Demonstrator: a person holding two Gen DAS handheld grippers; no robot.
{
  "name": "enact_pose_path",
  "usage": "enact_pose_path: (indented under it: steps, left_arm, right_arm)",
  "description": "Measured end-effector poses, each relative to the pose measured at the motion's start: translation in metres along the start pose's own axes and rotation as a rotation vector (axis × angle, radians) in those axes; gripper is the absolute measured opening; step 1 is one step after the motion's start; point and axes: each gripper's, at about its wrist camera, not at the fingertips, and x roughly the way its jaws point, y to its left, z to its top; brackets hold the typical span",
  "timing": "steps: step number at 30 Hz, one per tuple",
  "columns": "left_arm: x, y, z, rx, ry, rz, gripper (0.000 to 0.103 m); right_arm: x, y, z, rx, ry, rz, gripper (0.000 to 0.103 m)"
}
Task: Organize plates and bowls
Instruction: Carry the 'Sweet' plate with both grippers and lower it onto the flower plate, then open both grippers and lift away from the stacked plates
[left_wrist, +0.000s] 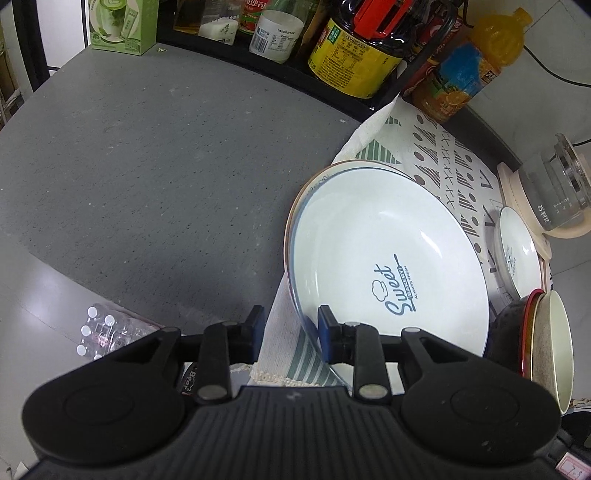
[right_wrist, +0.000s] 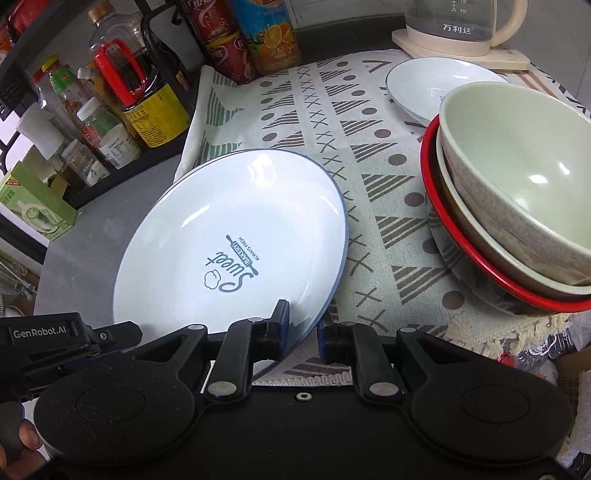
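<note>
A large white plate with a blue rim and "Sweet Bakery" print (left_wrist: 384, 258) (right_wrist: 236, 243) lies on top of another plate at the left edge of a patterned cloth (right_wrist: 354, 173). My left gripper (left_wrist: 291, 328) is open, its jaws straddling the plate's near rim. My right gripper (right_wrist: 303, 328) is open too, its jaws on either side of the same plate's rim. A smaller white plate (left_wrist: 517, 251) (right_wrist: 439, 88) lies further off. A stack of bowls (right_wrist: 517, 206) (left_wrist: 546, 343), pale green on top and red-rimmed below, stands at the right.
A rack of bottles and jars (right_wrist: 110, 103) (left_wrist: 354, 55) lines the back. A glass kettle on a cream base (right_wrist: 461, 29) (left_wrist: 554, 192) stands behind the small plate. Grey countertop (left_wrist: 155, 177) lies to the left, with a green box (left_wrist: 122, 26).
</note>
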Motion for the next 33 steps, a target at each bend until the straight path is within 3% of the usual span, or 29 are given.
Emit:
enact_pose_path:
  steps: [7,13,16,20,21,23,29,33]
  left_arm:
    - [0.007,0.002,0.007,-0.005,0.002,0.007,0.029]
    - [0.004,-0.010,0.014,0.031,0.012,0.071,0.032]
    - [0.001,-0.017,0.020,0.048,0.001,0.062,0.038]
    - [-0.005,-0.029,0.029,0.072,-0.028,0.061,0.057]
    - [-0.005,-0.032,0.032,0.082,-0.031,0.059,0.060]
    - [-0.005,-0.038,0.037,0.095,-0.032,0.051,0.063]
    - [-0.003,-0.055,0.053,0.120,-0.032,0.018,0.066]
    - [0.000,-0.063,0.064,0.137,-0.036,-0.024,0.066]
  right_arm:
    - [0.008,0.000,0.002,0.004,0.008,-0.014,0.018]
    - [0.006,0.000,0.004,0.009,0.012,-0.017,0.021]
    - [-0.003,0.000,0.011,0.009,-0.006,-0.020,0.027]
    - [-0.010,-0.002,0.018,0.021,-0.039,-0.002,0.035]
    - [-0.012,-0.002,0.020,0.018,-0.047,-0.003,0.043]
    - [-0.015,-0.001,0.025,0.016,-0.067,0.004,0.050]
    - [-0.018,-0.002,0.040,0.040,-0.103,0.016,0.051]
    - [-0.024,-0.005,0.057,0.071,-0.144,0.011,0.061]
